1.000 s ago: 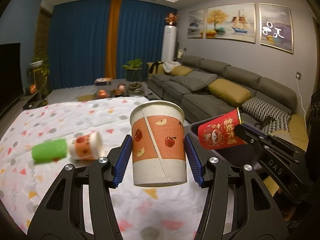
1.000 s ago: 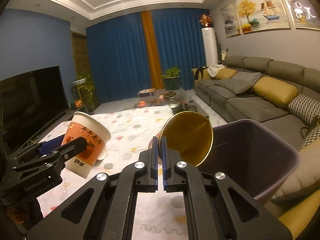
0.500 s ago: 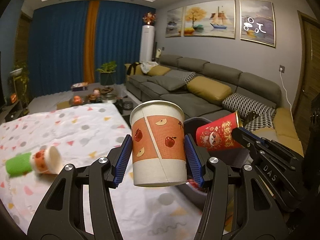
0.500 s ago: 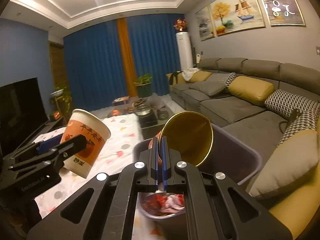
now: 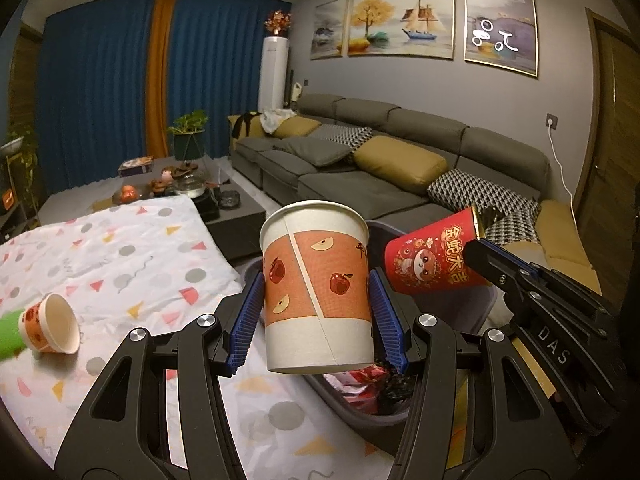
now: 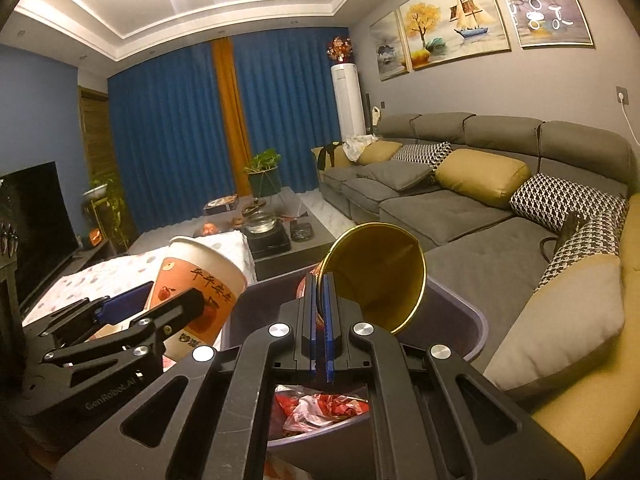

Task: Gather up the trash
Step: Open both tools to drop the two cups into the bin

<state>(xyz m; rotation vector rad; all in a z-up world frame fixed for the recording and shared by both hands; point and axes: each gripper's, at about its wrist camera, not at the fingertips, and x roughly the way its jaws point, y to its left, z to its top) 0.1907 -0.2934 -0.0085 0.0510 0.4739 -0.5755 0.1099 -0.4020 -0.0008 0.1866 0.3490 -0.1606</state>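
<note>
Two cups hang over the bin [image 6: 472,320]: the apple cup [image 5: 316,292] clamped upright between the left gripper's [image 5: 316,320] fingers, the red cup [image 5: 432,264] tilted, its rim pinched by the right gripper [image 6: 320,332]. Wrappers [image 6: 320,408] lie inside the bin. Another cup [image 5: 52,330] lies on the tablecloth [image 5: 120,248].

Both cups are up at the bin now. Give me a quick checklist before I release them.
1. Left gripper clamped on the apple cup: ok.
2. Right gripper pinching the rim of the red cup: ok.
3. Red cup over the open bin: ok.
4. Apple cup fully over the bin: cannot tell; it sits near the bin's table-side edge.
5. Room in the bin: ok; red wrappers lie low inside.
6. Trash left: not ok; a small cup still lies on the tablecloth.
</note>
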